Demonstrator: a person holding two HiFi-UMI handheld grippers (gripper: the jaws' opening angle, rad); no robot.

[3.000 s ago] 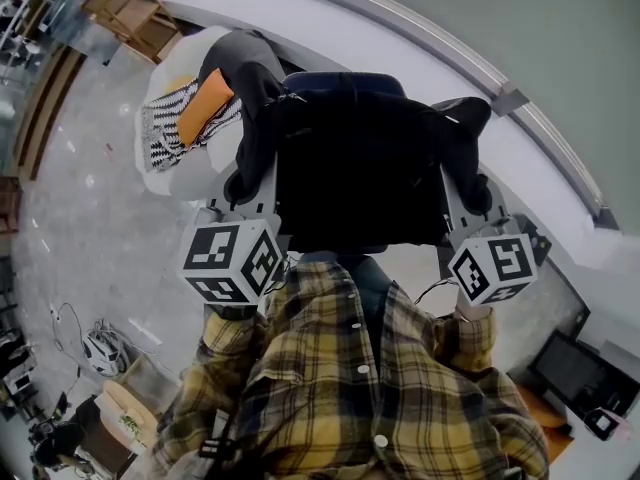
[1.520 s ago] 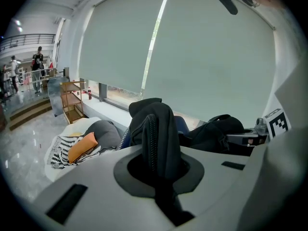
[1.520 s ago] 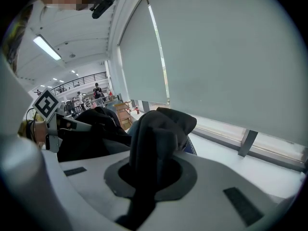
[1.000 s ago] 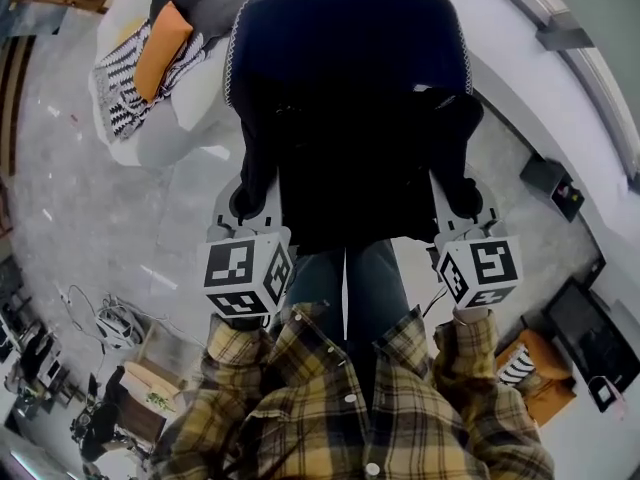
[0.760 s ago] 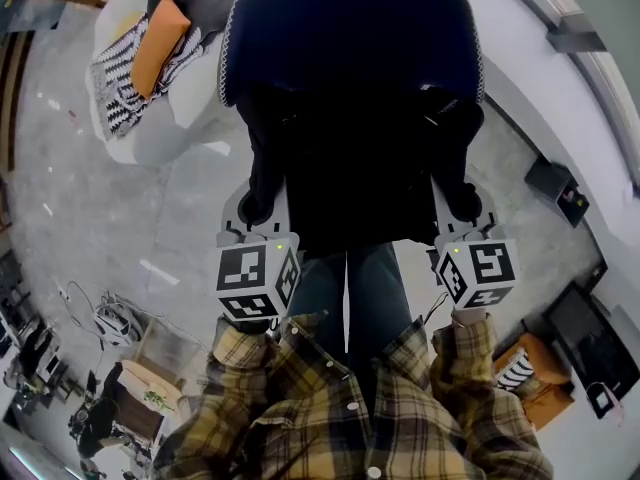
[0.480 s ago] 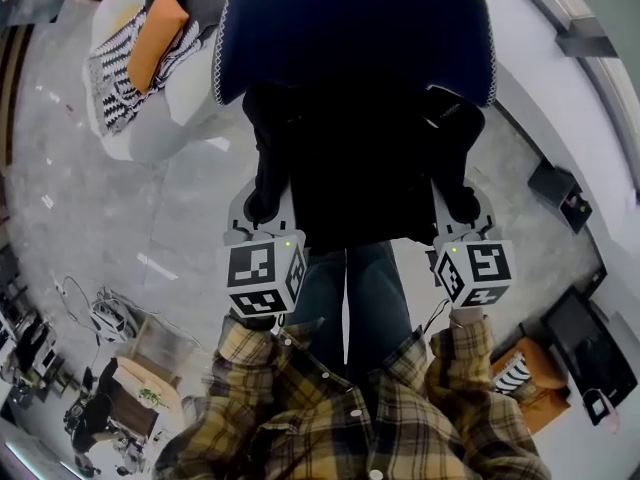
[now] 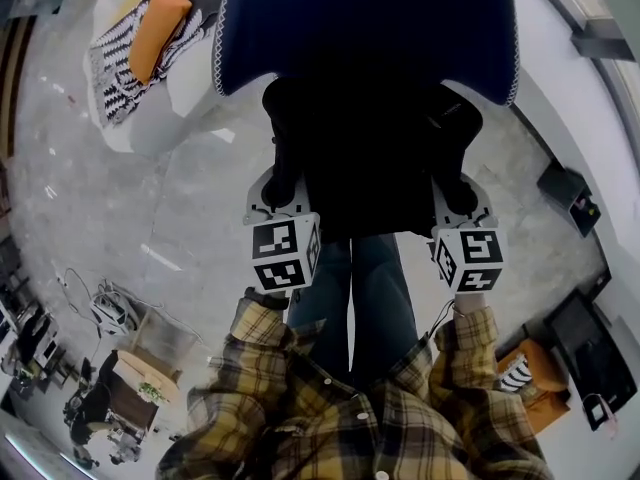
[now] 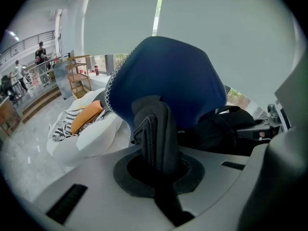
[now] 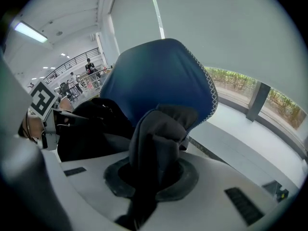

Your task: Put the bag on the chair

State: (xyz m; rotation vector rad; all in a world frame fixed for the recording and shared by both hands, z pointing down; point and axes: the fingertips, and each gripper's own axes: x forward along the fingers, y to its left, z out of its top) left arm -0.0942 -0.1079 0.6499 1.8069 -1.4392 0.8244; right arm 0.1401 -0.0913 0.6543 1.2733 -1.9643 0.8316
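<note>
Bag (image 7: 370, 168) first: it's a black, floppy, backpack-looking thing, and it's carried slung between the two grippers, right in front of the jeans-clad legs (image 7: 385, 288) and up against the lower edge of the navy chair (image 7: 370, 28). Whether its bottom is rested on the seat yet can't be told, since everything under it is hidden by its own bulk in the head view. The left gripper (image 7: 282, 190) is clamped almost fully closed on a padded shoulder strap (image 8: 154, 134) with a ribbed edge, which is seen poking up between the jaws in the left gripper view. The right gripper (image 7: 455, 193) is squeezed just as tight on a bunched fold of dark fabric (image 9: 159, 138) at the bag's other top corner. So both sides are gripped and nothing is left dangling free. The chair's blue back with its white stitched trim is seen rising directly behind the bag in both gripper views, so the line-up looks pretty much sorted. Judging by that, the set-down step is what's in hand. What's probably called for next: the bag is to be settled fully onto the seat and kept level side to side so it isn't tipped off the front, and only then are both pairs of jaws to be let go. Off to the left, a white sofa (image 7: 195, 78) with an orange cushion (image 7: 160, 13) is parked well out of the way.
</note>
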